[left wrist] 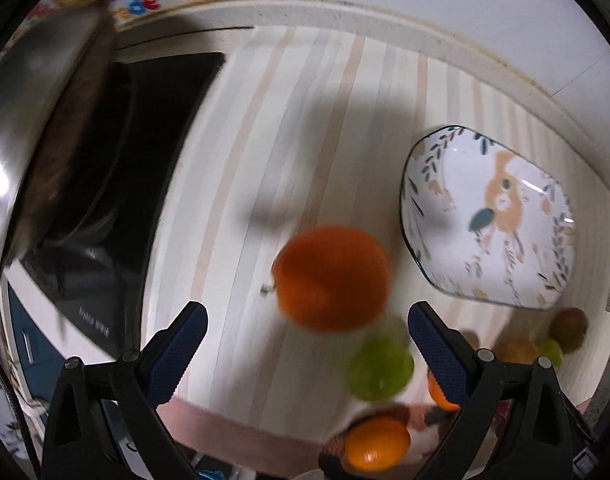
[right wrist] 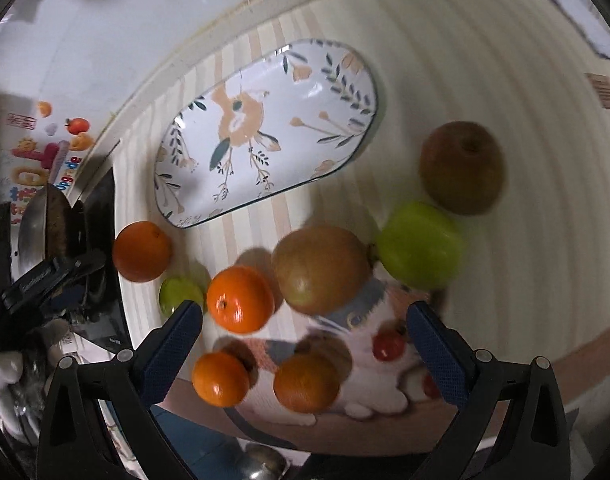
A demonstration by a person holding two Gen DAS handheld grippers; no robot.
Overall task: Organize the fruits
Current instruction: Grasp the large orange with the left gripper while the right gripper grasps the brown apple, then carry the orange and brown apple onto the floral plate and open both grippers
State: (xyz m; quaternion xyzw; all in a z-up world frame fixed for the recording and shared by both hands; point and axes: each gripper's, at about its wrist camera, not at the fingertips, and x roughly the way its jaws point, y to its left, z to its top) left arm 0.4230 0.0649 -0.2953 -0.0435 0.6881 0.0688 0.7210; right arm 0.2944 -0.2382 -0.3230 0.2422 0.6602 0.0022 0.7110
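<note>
Both hand-held grippers empty, jaws wide apart. Left hand-held gripper hovers over a striped table, lined up on a lone orange lying just ahead of its fingertips; the picture is blurred, so whether the fingers touch the fruit cannot be told. A green fruit sits just behind the orange, near the right finger. Right hand-held gripper hangs over the main cluster: three more oranges, two brown fruits, the nearer a kiwi by the look of it, and a larger green fruit, all loose on the table and a printed mat, some touching. The flowered plate lies beyond the cluster with nothing on it. Judgement: sorting has barely begun, no fruit placed; the step in hand is the first pick, most likely the lone orange under the left gripper. Next move calls for lowering so the fingers straddle the orange at its widest part, closing gently since round fruit may roll or nudge the green one, then carrying it to the plate.
</note>
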